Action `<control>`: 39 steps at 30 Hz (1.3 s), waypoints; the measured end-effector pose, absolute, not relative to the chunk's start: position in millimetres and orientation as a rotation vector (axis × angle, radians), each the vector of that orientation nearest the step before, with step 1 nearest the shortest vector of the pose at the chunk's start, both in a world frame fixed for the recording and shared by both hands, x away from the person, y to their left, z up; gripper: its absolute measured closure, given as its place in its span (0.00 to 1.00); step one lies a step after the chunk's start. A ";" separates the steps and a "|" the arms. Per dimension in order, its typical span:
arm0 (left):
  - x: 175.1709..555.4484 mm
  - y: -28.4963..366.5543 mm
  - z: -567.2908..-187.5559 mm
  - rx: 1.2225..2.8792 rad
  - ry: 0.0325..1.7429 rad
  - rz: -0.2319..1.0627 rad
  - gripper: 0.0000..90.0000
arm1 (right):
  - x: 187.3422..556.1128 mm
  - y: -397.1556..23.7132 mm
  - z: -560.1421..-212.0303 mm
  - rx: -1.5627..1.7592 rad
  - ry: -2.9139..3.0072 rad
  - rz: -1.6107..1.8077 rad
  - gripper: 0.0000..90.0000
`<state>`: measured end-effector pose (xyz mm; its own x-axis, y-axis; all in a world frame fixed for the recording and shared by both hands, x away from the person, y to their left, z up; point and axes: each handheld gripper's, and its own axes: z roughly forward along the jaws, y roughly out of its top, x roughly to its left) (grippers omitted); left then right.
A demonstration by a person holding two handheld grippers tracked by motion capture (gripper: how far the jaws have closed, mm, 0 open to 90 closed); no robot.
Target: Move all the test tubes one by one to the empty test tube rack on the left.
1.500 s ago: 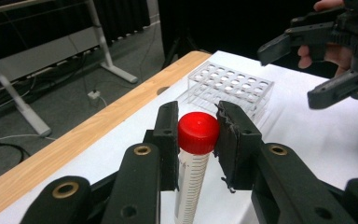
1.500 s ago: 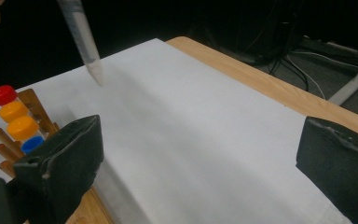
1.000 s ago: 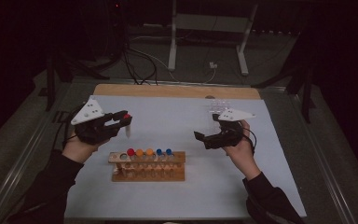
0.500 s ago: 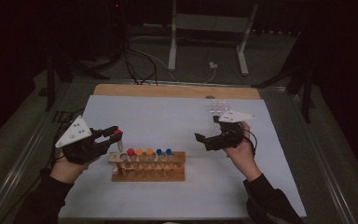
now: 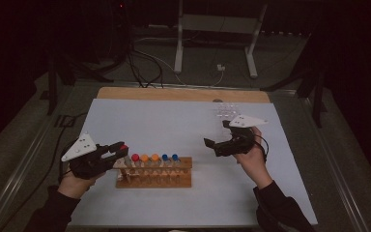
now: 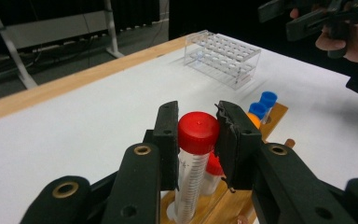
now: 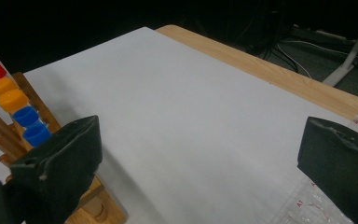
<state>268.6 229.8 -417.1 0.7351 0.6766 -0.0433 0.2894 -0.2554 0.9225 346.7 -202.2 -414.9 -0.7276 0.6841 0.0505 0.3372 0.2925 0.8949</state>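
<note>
Left gripper [image 6: 196, 140]: clamped on red-capped clear plastic graduated tube [image 6: 193, 161], held upright at left end of wooden tube rack [image 5: 154, 180].
Right gripper [image 5: 212, 143]: jaws wide apart, holding nothing, above white table sheet [image 5: 174, 125].
Open room: bare sheet between rack and clear plastic rack [image 6: 223, 57] near far edge.

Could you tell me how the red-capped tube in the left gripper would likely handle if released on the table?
The red-capped tube is round and slim, so it would probably roll or tip. It looks empty and clear, likely light. The left gripper clamps its cap; smooth plastic may slip.
</note>
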 end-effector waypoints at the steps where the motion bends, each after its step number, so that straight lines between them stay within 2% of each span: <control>1: 268.5 229.7 -419.4 1.845 0.754 0.440 0.80 | 346.6 -202.3 -414.9 0.919 2.227 1.410 0.00; 12: 270.0 232.9 -447.0 1.852 0.809 0.397 0.80 | 344.8 -203.7 -416.5 0.918 2.233 1.416 0.00; 21: 268.8 232.2 -448.7 1.856 0.785 0.383 0.78 | 344.1 -204.2 -417.0 0.913 2.234 1.423 0.00; 24: 266.5 231.1 -447.3 1.859 0.754 0.370 0.65 | 342.8 -204.4 -416.3 0.907 2.231 1.430 0.00; 26: 264.3 228.7 -445.3 1.878 0.744 0.371 0.47 | 341.4 -204.8 -416.1 0.906 2.225 1.439 0.00; 31: 261.1 224.7 -443.7 1.889 0.769 0.398 0.18 | 337.7 -204.5 -419.0 0.900 2.229 1.432 0.00; 33: 261.8 226.5 -443.2 1.882 0.772 0.371 0.14 | 336.1 -204.4 -422.1 0.902 2.229 1.429 0.00; 35: 263.1 229.7 -443.0 1.880 0.763 0.318 0.04 | 335.0 -204.2 -425.3 0.904 2.230 1.420 0.00; 39: 262.3 233.9 -443.7 1.899 0.772 0.342 0.01 | 333.2 -205.7 -432.1 0.906 2.233 1.407 0.00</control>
